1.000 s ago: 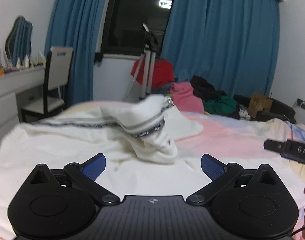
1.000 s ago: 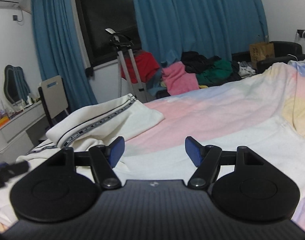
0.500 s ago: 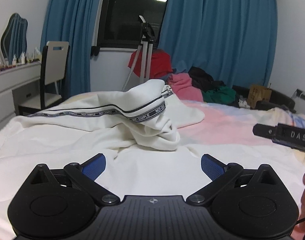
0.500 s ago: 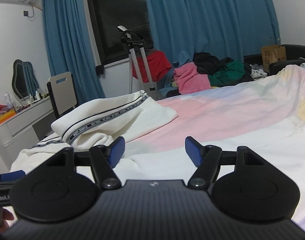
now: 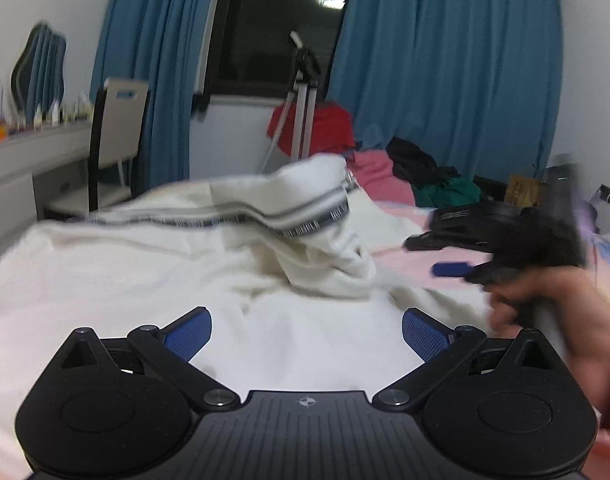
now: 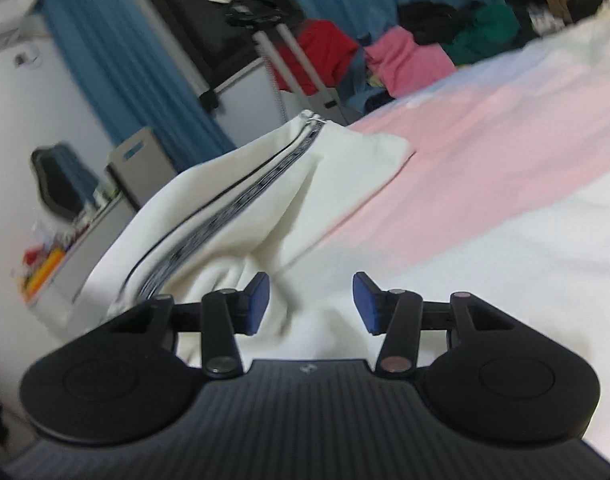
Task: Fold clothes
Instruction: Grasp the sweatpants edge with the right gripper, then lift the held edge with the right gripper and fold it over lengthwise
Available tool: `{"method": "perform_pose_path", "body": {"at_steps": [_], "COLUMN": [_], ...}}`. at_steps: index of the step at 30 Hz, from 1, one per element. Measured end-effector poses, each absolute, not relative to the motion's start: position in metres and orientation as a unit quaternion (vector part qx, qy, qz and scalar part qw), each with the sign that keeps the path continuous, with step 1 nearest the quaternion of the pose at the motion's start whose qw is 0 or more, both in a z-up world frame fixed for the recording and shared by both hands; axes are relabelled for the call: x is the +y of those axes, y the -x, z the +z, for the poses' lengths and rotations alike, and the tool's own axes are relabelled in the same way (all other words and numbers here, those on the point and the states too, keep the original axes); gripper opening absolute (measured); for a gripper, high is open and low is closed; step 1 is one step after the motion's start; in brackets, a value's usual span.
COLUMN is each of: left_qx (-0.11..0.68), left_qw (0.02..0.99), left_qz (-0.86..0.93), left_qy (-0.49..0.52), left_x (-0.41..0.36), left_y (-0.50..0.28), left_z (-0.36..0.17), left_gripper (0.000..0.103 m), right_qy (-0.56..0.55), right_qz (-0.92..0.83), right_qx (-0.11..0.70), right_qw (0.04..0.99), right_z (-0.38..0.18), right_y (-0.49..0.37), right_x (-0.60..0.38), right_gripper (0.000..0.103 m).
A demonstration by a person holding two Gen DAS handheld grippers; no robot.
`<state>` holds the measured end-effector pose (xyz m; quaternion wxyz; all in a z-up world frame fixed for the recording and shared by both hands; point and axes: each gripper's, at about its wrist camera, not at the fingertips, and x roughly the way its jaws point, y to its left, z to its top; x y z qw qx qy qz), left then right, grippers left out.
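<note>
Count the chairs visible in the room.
1. A grey-backed chair with a black frame stands at the white desk by the blue curtain; the bed may hide others.

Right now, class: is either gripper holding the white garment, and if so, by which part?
Nothing is held. The left gripper and the right gripper both stand open above the white garment, with no cloth between the fingers.

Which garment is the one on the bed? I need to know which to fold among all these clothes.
The white garment with the grey printed stripe; the red, pink, black and green clothes lie heaped beyond the bed by the curtains.
</note>
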<state>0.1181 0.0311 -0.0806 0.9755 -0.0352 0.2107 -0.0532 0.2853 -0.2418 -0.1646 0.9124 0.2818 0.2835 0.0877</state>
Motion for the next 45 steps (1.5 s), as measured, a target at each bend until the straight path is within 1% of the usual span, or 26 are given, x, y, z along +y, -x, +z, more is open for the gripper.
{"method": "perform_pose_path", "body": {"at_steps": [2, 5, 9, 11, 12, 13, 14, 16, 22, 25, 27, 29, 32, 35, 37, 40, 45], "left_qx": [0.203, 0.210, 0.219, 0.220, 0.220, 0.223, 0.225, 0.232, 0.228, 0.221, 0.219, 0.220, 0.222, 0.232, 0.235, 0.238, 0.237], "left_qw": [0.977, 0.974, 0.970, 0.971, 0.971, 0.969, 0.968, 0.965, 0.966, 0.967, 0.968, 0.968, 0.968, 0.966, 0.965, 0.964, 0.964], "left_qz": [-0.048, -0.050, -0.053, -0.060, -0.064, -0.071, -0.077, -0.086, -0.091, -0.093, -0.095, -0.097, -0.102, -0.103, -0.104, -0.107, -0.110], "left_qy": [0.045, 0.067, 0.095, 0.078, 0.070, 0.074, 0.078, 0.086, 0.082, 0.081, 0.075, 0.069, 0.059, 0.055, 0.054, 0.058, 0.046], "left_x": [0.041, 0.053, 0.069, 0.064, 0.061, 0.061, 0.060, 0.058, 0.055, 0.053, 0.051, 0.049, 0.047, 0.044, 0.043, 0.043, 0.045], "left_y": [-0.127, -0.142, -0.161, -0.168, -0.172, -0.175, -0.177, -0.181, -0.175, -0.168, -0.165, -0.163, -0.162, -0.166, -0.166, -0.165, -0.158], "left_z": [-0.081, -0.093, -0.107, -0.114, -0.117, -0.120, -0.123, -0.127, -0.124, -0.119, -0.118, -0.117, -0.118, -0.122, -0.123, -0.123, -0.117], "left_gripper": [0.102, 0.102, 0.102, 0.102, 0.102, 0.102, 0.102, 0.102, 0.102, 0.102, 0.102, 0.102, 0.102, 0.102, 0.102, 0.102, 0.102], "right_qy": [-0.315, -0.374, -0.389, -0.393, -0.392, -0.377, -0.356, -0.334, -0.266, -0.241, -0.238, -0.245, -0.265, -0.264, -0.276, -0.268, -0.242], "right_qz": [0.068, 0.054, 0.009, -0.004, -0.010, -0.022, -0.038, -0.048, -0.093, -0.147, -0.198, -0.241, -0.275, -0.291, -0.289, -0.277, -0.261], "right_qx": [0.303, 0.308, 0.283, 0.272, 0.270, 0.272, 0.276, 0.273, 0.188, 0.135, 0.113, 0.118, 0.166, 0.221, 0.235, 0.216, 0.170], "right_qw": [0.897, 0.873, 0.876, 0.878, 0.880, 0.885, 0.892, 0.901, 0.941, 0.950, 0.944, 0.932, 0.909, 0.893, 0.886, 0.897, 0.919], "right_z": [-0.180, -0.203, -0.217, -0.219, -0.218, -0.215, -0.211, -0.196, -0.104, -0.062, -0.052, -0.065, -0.113, -0.170, -0.193, -0.187, -0.154], "right_y": [-0.328, -0.382, -0.430, -0.449, -0.457, -0.464, -0.470, -0.474, -0.453, -0.433, -0.415, -0.393, -0.356, -0.333, -0.321, -0.317, -0.310], "right_x": [-0.240, -0.242, -0.245, -0.249, -0.250, -0.251, -0.252, -0.256, -0.298, -0.351, -0.395, -0.437, -0.492, -0.512, -0.517, -0.517, -0.516], "right_gripper": [0.051, 0.051, 0.048, 0.048, 0.043, 0.017, 0.009, 0.006, 0.006, 0.006, 0.006, 0.006, 0.006, 0.006, 0.006, 0.006, 0.005]}}
